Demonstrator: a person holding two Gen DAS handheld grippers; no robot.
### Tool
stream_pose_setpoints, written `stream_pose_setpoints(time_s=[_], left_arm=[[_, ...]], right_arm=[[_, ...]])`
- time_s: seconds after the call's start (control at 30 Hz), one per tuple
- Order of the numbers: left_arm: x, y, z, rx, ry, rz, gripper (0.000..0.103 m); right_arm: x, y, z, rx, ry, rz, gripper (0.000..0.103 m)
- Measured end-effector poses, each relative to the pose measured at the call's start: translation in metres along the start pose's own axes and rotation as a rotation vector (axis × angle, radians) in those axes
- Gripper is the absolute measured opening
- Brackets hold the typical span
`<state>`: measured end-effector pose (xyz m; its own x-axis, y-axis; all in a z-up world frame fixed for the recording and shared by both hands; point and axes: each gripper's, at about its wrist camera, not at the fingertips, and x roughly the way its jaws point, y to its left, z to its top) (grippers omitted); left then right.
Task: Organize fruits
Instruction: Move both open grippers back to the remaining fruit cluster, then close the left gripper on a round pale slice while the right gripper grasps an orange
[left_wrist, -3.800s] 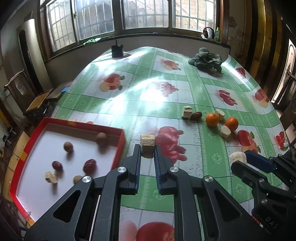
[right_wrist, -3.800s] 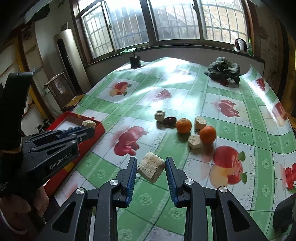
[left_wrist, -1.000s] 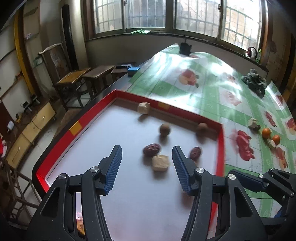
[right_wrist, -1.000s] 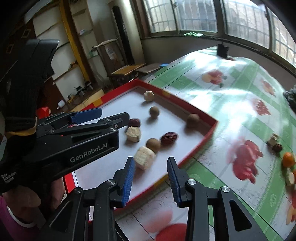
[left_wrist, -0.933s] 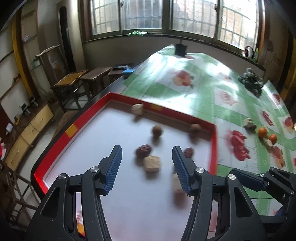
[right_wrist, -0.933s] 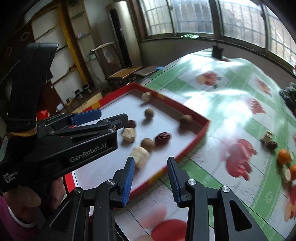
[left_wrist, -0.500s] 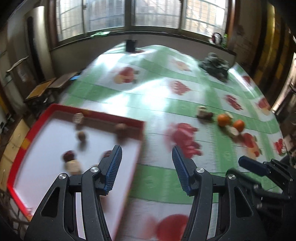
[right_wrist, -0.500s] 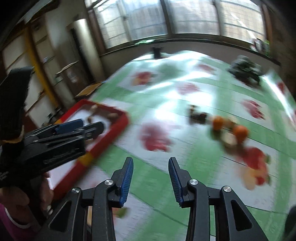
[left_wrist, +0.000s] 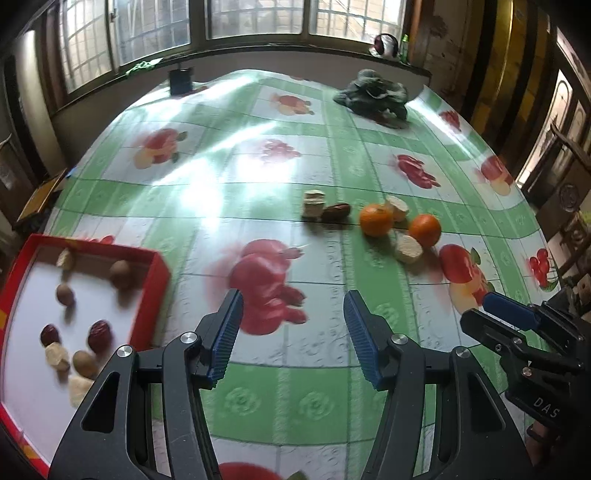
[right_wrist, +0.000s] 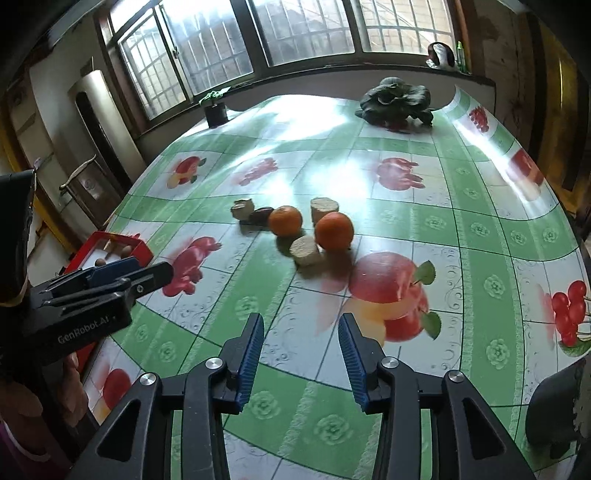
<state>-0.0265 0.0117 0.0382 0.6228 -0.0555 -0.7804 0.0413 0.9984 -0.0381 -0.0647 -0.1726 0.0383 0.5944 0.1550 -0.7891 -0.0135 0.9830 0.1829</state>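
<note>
A red tray (left_wrist: 157, 280) at the left holds several dates, brown round fruits and pale chunks; its corner shows in the right wrist view (right_wrist: 140, 248). On the tablecloth lie two oranges (left_wrist: 376, 219) (right_wrist: 334, 230), three pale chunks (left_wrist: 407, 249) (right_wrist: 305, 251) and a dark date (left_wrist: 336, 212) (right_wrist: 260, 215). My left gripper (left_wrist: 291, 328) is open and empty above the cloth, near the tray. My right gripper (right_wrist: 301, 349) is open and empty, short of the fruit cluster.
A dark green leafy bundle (left_wrist: 373, 94) (right_wrist: 397, 99) lies at the table's far end. A small dark pot (left_wrist: 180, 82) (right_wrist: 216, 110) stands by the window. The table edge and chairs are at the left.
Both grippers dropped their pale chunks into the tray, opened, and swung right from the tray toward the fruit cluster on the cloth.
</note>
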Motion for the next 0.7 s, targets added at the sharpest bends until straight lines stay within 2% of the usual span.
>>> stream_pose_setpoints(time_s=[0.13,0.37,0.53,0.7], left_arm=[[0.008,-0.014,0.004,0.022,0.007,-0.014,0.056],[0.026,-0.039,0.014,0.066,0.021,-0.122,0.056],[0.042,-0.058,0.022,0.105,0.040,-0.160,0.056],[0.055,-0.074,0.026,0.148,0.046,-0.155,0.056]], right_arm=[[0.007,-0.004,0.006,-0.009,0.001,-0.013,0.041],[0.005,-0.022,0.016,0.019,-0.030,-0.062,0.042],[0.009,-0.034,0.019,0.046,-0.028,-0.058,0.042],[0.010,-0.042,0.020,0.054,-0.036,-0.072,0.043]])
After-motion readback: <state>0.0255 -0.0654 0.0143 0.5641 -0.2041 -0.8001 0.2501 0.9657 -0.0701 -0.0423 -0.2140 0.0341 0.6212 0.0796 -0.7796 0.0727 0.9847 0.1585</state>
